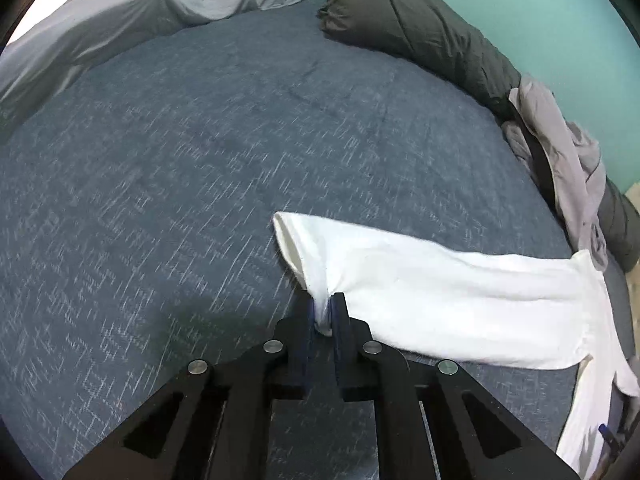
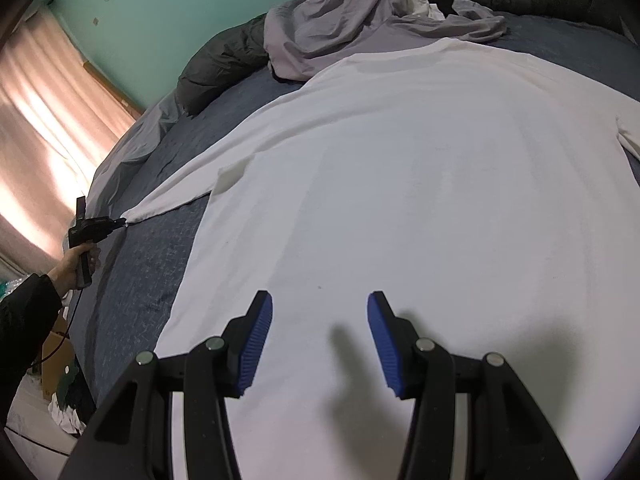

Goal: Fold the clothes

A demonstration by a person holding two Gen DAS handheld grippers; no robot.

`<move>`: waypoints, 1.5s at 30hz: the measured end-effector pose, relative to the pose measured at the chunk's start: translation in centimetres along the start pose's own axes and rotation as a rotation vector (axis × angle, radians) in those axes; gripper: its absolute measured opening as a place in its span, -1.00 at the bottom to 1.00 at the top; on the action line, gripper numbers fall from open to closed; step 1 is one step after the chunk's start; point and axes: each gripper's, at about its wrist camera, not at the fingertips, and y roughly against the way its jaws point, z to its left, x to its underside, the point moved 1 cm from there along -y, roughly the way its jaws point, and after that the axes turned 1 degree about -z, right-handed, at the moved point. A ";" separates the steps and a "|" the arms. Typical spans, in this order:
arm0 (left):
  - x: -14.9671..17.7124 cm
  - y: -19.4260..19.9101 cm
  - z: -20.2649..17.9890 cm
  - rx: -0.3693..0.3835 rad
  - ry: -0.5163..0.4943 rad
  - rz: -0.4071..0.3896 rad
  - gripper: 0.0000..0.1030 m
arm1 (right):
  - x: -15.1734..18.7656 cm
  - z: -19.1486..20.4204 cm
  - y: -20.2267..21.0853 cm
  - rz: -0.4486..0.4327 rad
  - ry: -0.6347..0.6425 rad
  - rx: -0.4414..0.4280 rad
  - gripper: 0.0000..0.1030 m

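A: Where does the white shirt (image 2: 400, 200) lie?

B: Spread flat on the blue bedspread (image 1: 180, 160), body smooth, one long sleeve (image 1: 420, 280) drawn out sideways from it across the bedspread.

A: State of the left gripper (image 1: 325, 312)?

B: Jaws nearly closed, pinching the cuff end of that sleeve; white cloth bunches between the pads. In the right wrist view the same gripper (image 2: 120, 222) appears at the sleeve's far end, carried by a hand (image 2: 74, 266) in a dark cuff.

A: And the right gripper (image 2: 320, 332)?

B: Jaws about half open, blue pads (image 2: 256, 344) apart with nothing between them, poised over the shirt's body near its lower part; its shadow falls on the cloth. Contact with the cloth cannot be told.

A: What borders the shirt?

B: A crumpled grey garment (image 2: 360, 20) just beyond its far edge, touching it, and a dark rolled duvet (image 1: 420, 32) behind that, against the green wall (image 2: 160, 12).
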 end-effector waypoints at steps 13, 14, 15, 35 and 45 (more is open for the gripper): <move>-3.1 -0.5 -3.7 0.029 0.030 0.027 -0.81 | 0.4 0.1 -1.1 0.017 -0.004 -0.016 -0.02; -2.8 -0.8 -3.8 0.028 0.024 0.036 -0.81 | 0.3 0.2 -1.1 0.017 -0.001 -0.018 -0.02; -2.6 -0.8 -3.8 0.024 0.024 0.034 -0.80 | 0.3 0.2 -1.0 0.015 0.000 -0.019 -0.02; -0.4 -0.2 -3.0 -0.027 -0.079 -0.003 -0.19 | 0.3 0.4 -1.0 0.007 -0.007 -0.026 -0.02; -1.1 -0.4 -3.8 -0.018 -0.104 -0.005 -0.89 | 0.3 0.3 -1.3 0.012 -0.009 -0.033 -0.02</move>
